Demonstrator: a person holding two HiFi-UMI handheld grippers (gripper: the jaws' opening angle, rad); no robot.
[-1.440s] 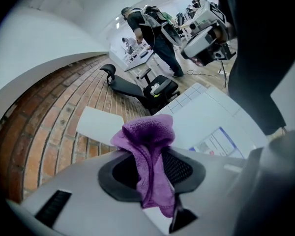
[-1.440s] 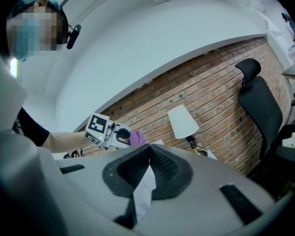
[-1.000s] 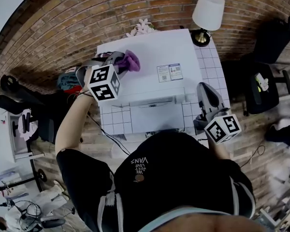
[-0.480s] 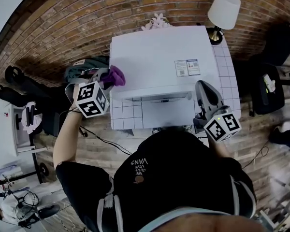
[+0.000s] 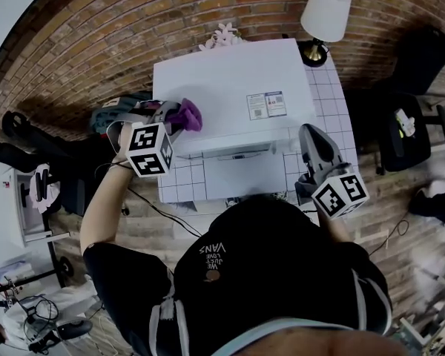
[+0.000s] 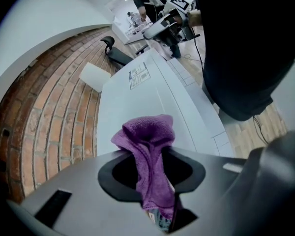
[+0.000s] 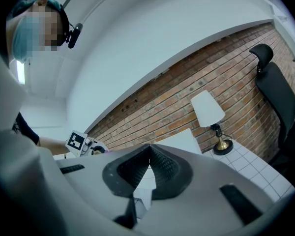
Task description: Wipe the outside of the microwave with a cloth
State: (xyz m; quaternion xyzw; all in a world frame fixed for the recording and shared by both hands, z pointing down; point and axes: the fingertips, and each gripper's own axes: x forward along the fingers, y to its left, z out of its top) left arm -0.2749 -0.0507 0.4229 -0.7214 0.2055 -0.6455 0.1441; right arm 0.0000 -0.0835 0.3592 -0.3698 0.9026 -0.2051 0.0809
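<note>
The left claw [image 5: 170, 115], holding the purple cloth [image 5: 190, 114] tight, has slid it back from the left edge onto the top of the white microwave [image 5: 230, 84], so the wiping goes on, while the right claw [image 5: 309, 135] waits at the right, pinched together with nothing in it.

Red brick wall [image 5: 96, 43], wood-plank floor [image 5: 378, 191] — a white-shaded lamp [image 5: 325, 10] stands on the tiled table [image 5: 330, 102].

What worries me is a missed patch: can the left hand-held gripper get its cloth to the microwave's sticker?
Probably yes: the left hand-held gripper holds the cloth at the left edge of the microwave, and only bare top lies between it and the sticker.
</note>
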